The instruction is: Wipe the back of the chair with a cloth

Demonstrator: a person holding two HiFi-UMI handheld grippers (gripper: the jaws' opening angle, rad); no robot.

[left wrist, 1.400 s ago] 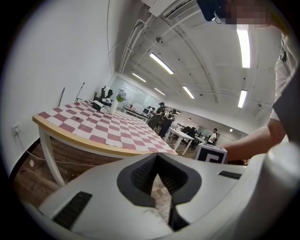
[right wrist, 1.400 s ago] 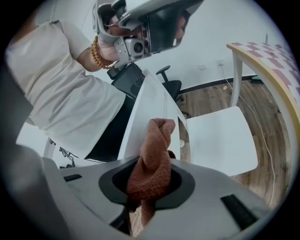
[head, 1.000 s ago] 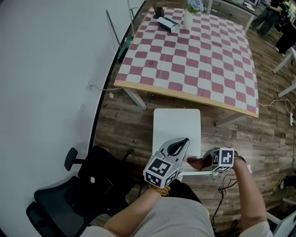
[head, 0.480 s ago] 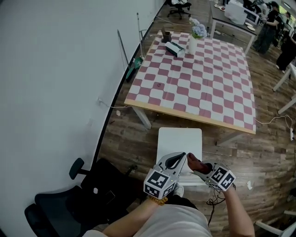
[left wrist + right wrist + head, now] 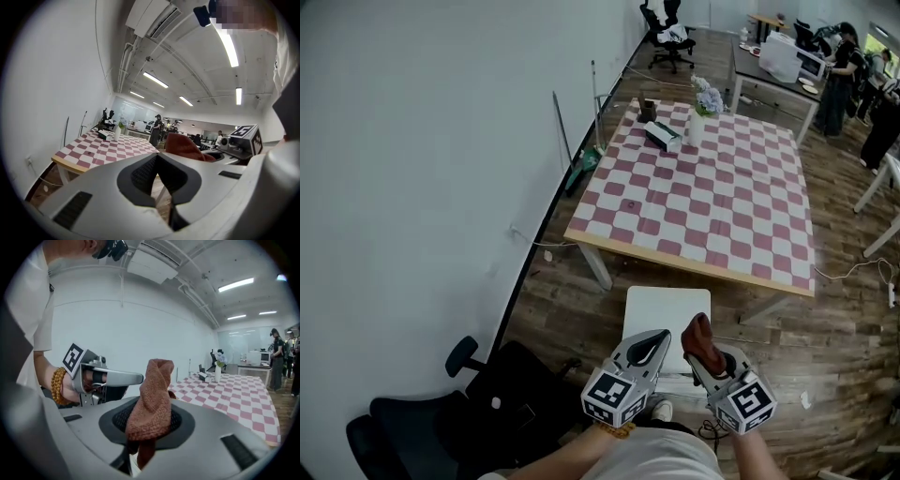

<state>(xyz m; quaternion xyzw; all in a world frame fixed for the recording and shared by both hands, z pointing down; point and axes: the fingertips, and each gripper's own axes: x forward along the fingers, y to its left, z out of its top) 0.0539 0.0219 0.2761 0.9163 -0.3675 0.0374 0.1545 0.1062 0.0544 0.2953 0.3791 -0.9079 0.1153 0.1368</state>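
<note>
A white chair (image 5: 662, 314) stands below me in the head view, seat toward the checkered table; its back lies mostly hidden under my grippers. My right gripper (image 5: 703, 349) is shut on a brown cloth (image 5: 699, 337), which sticks up from the jaws above the chair's back. In the right gripper view the cloth (image 5: 152, 399) hangs folded over the right gripper (image 5: 147, 427). My left gripper (image 5: 653, 345) hovers just left of it, shut with nothing in it. The left gripper view shows its closed tips (image 5: 157, 157) and the cloth (image 5: 183, 146) beside them.
A table (image 5: 703, 202) with a red-and-white checkered cover stands beyond the chair, bearing a vase (image 5: 698, 117) and a box (image 5: 663, 136). A black office chair (image 5: 441, 412) sits at lower left by the white wall. People (image 5: 834, 84) stand far back right.
My right gripper has come off the chair's back, swung left and turned upward with the cloth, ending close beside the left gripper. The head view has tilted up.
</note>
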